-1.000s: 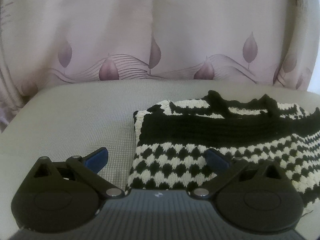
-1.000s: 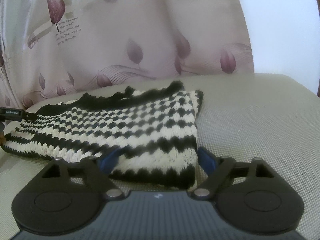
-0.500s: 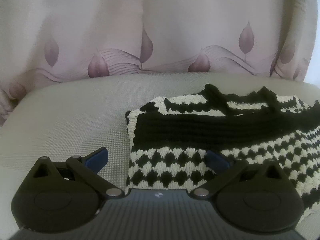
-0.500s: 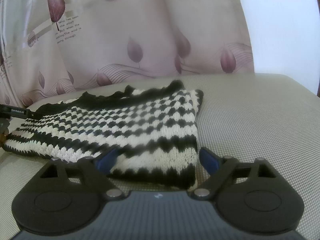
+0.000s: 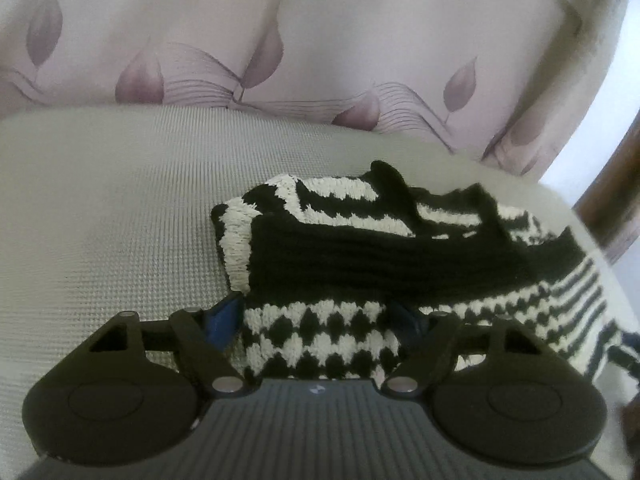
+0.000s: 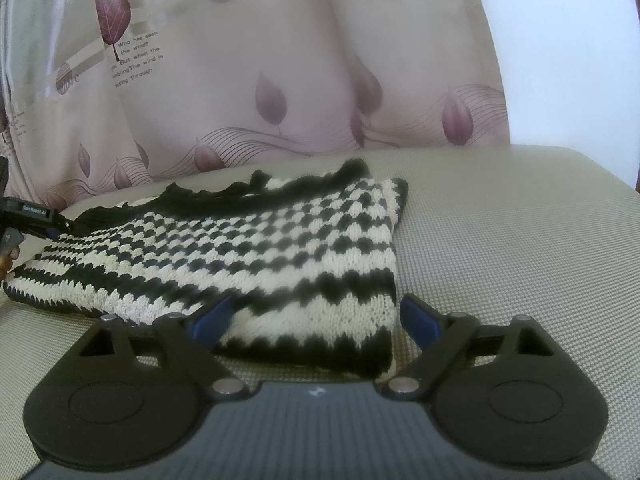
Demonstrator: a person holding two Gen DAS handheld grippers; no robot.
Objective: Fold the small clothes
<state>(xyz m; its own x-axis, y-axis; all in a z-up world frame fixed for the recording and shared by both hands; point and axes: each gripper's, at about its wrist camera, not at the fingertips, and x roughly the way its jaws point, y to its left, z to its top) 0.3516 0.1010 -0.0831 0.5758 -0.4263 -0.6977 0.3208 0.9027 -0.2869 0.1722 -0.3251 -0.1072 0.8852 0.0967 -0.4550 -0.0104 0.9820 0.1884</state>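
Observation:
A black-and-white knitted garment [image 5: 360, 264] lies folded on a grey cushion [image 5: 112, 208]. My left gripper [image 5: 318, 316] is open and straddles the garment's near left corner, its blue pads on either side of the knit. In the right wrist view the same garment [image 6: 260, 248] lies spread out. My right gripper [image 6: 314, 316] is open around the garment's near right corner, with its right pad off the cloth. The left gripper also shows at the far left of the right wrist view [image 6: 36, 220].
A pink curtain [image 6: 280, 60] with leaf prints hangs behind the cushion. The cushion [image 6: 520, 240] extends bare to the right of the garment. A dark wooden post [image 5: 612, 200] stands at the right edge of the left wrist view.
My left gripper has moved forward and tilted, and its pads have drawn in around the garment's corner. The right gripper has barely moved.

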